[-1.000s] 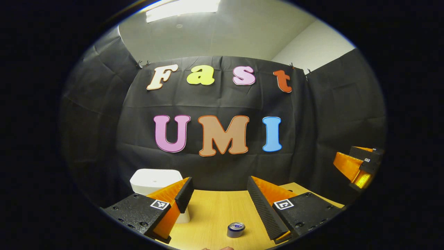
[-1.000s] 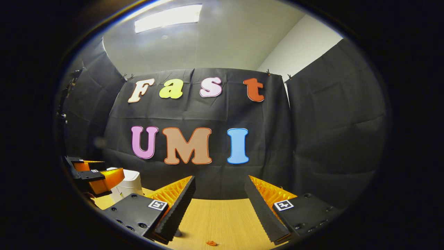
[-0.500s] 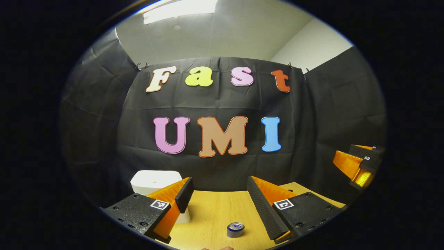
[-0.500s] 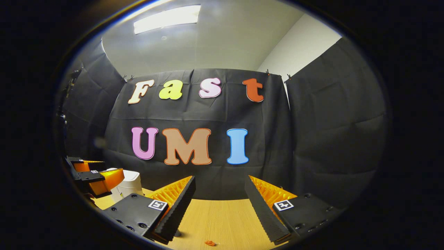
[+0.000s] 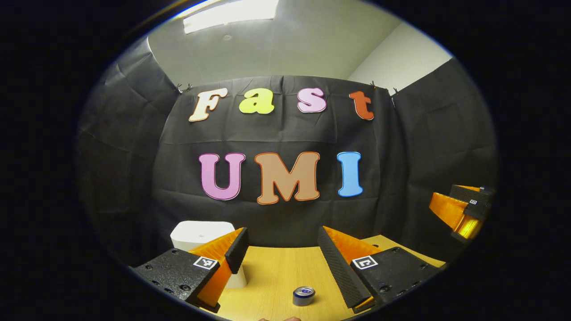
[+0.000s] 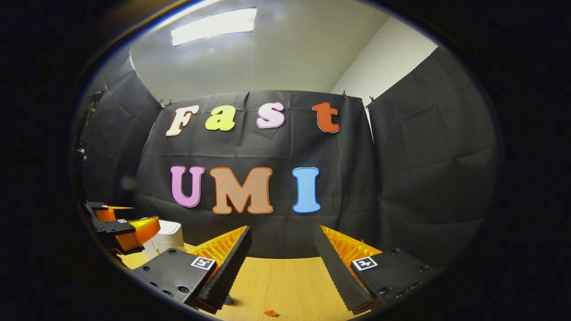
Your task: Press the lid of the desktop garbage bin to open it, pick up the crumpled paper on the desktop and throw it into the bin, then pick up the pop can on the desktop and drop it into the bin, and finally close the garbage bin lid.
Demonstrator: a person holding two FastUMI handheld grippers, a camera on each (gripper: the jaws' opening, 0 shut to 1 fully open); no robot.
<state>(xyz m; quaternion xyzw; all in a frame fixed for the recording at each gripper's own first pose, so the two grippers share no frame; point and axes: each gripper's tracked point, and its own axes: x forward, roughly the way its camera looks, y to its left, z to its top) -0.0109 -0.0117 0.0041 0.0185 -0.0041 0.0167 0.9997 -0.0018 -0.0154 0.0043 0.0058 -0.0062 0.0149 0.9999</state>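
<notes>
Start of task by the look of it: bin lid down and flat, nothing yet in either pair of tongs.

Left tongs spread wide, empty, held above the table and aimed at the back wall. White garbage bin just behind the left finger, partly hidden by it. Placement suits a press on the lid, probably the first step; tongs need not close for that, only come down on the top.

Pop can upright on the table, low between the two fingers, nearer than the bin. Well placed for a later straight-in grasp, round side to the pads. Judged prone to tipping if nudged off-centre.

Right tongs likewise parted and empty, held level over the wooden table, waiting. Same tongs seen at the far right edge of the left gripper view. Small orange scrap on the table at the bottom rim of the right gripper view; possibly the crumpled paper, too small to be sure.

Left tongs also seen at left in the right gripper view, just in front of the bin.
</notes>
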